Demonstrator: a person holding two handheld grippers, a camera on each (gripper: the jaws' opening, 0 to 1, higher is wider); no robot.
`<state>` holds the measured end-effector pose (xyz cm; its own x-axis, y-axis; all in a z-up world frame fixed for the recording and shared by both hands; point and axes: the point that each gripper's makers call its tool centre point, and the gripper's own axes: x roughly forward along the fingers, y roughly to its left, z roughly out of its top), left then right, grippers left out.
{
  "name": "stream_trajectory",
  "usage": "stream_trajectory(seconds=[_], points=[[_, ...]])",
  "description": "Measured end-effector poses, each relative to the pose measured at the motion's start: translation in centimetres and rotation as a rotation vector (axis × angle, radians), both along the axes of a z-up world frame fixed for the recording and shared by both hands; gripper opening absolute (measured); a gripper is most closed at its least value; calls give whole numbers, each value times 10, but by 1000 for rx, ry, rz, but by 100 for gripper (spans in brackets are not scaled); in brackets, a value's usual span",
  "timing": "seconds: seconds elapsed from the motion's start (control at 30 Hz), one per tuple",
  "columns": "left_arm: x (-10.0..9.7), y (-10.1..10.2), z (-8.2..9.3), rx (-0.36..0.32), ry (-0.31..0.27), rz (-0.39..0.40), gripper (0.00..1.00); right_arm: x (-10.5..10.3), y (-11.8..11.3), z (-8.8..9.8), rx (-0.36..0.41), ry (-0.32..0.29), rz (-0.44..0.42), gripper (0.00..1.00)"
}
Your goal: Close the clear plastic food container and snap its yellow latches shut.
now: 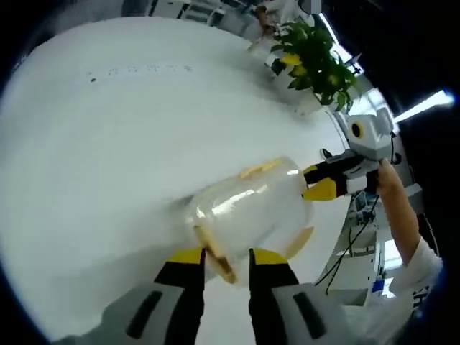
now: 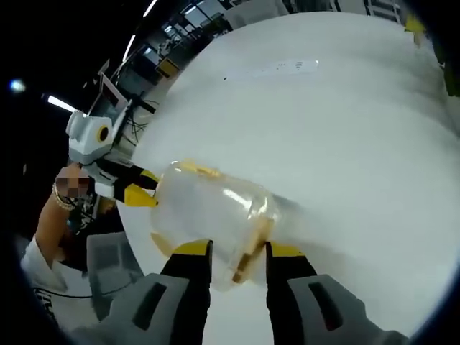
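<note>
Container (image 1: 248, 208) between both grippers (image 1: 227, 253) (image 2: 237, 250), near table edge (image 1: 338, 223)

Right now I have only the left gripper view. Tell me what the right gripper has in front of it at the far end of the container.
Observer: In the right gripper view, the right gripper is open. A yellow latch of the clear container lies in the gap between its jaws.
Operator: Now report my own gripper as seen from that side.
Observer: The left gripper comes in from the left, and its yellow tips appear to touch the container's opposite end.
</note>
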<state>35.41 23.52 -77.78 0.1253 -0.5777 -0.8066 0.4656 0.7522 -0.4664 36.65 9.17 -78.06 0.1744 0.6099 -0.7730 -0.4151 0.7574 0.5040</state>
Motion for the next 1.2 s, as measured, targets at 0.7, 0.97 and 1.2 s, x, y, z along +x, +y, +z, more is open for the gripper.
stream_trajectory(seconds=[0.7, 0.97, 1.2], points=[[5, -38, 40, -84, -502, -107, 0, 13, 42, 48, 21, -227, 153, 0], [-4, -77, 30, -145, -480, -108, 0, 17, 66, 35, 11, -225, 190, 0], [-16, -74, 14, -174, -379, -65, 0, 23, 68, 24, -7, -211, 209, 0]])
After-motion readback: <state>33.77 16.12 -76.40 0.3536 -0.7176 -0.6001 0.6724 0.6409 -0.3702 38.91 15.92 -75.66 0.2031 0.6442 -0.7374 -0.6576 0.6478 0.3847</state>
